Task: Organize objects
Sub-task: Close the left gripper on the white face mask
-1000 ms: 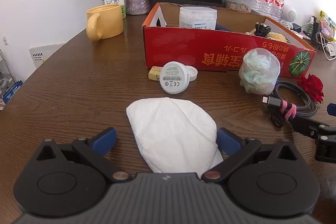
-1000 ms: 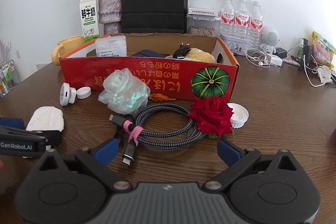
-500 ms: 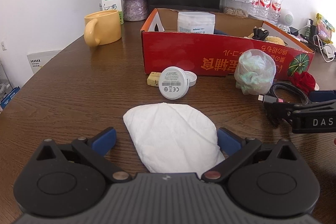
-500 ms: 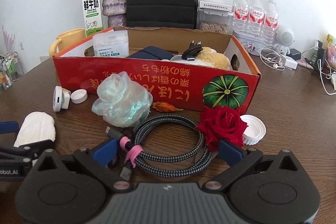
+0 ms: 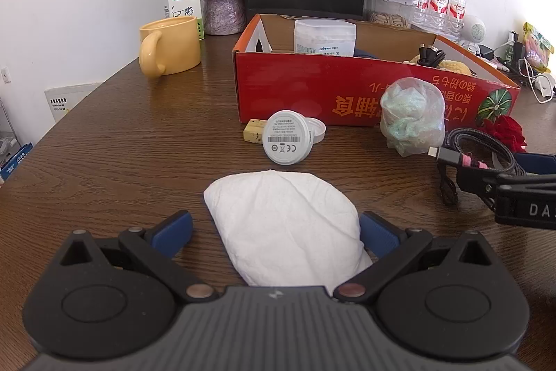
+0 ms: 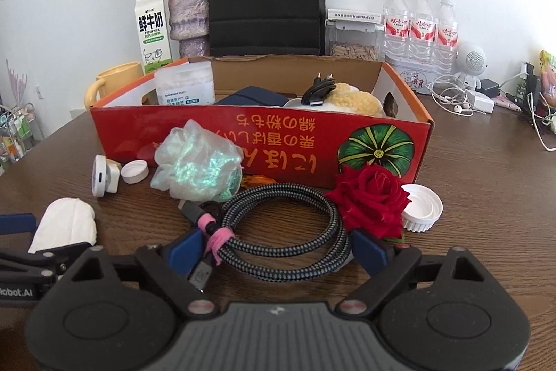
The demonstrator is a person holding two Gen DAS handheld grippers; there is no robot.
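Right gripper (image 6: pixel 274 249) astride the coiled cable (image 6: pixel 278 232), jaws just narrowing, not yet pinching. Left gripper (image 5: pixel 274 232) spread around the white pouch (image 5: pixel 285 225). Could snag the rose (image 6: pixel 371 200) beside the coil

Both cameras look low and close across the table (image 5: pixel 132 155) toward the red box (image 6: pixel 264 145). The left one sits further left; both views share the box and cable (image 6: pixel 285 225).
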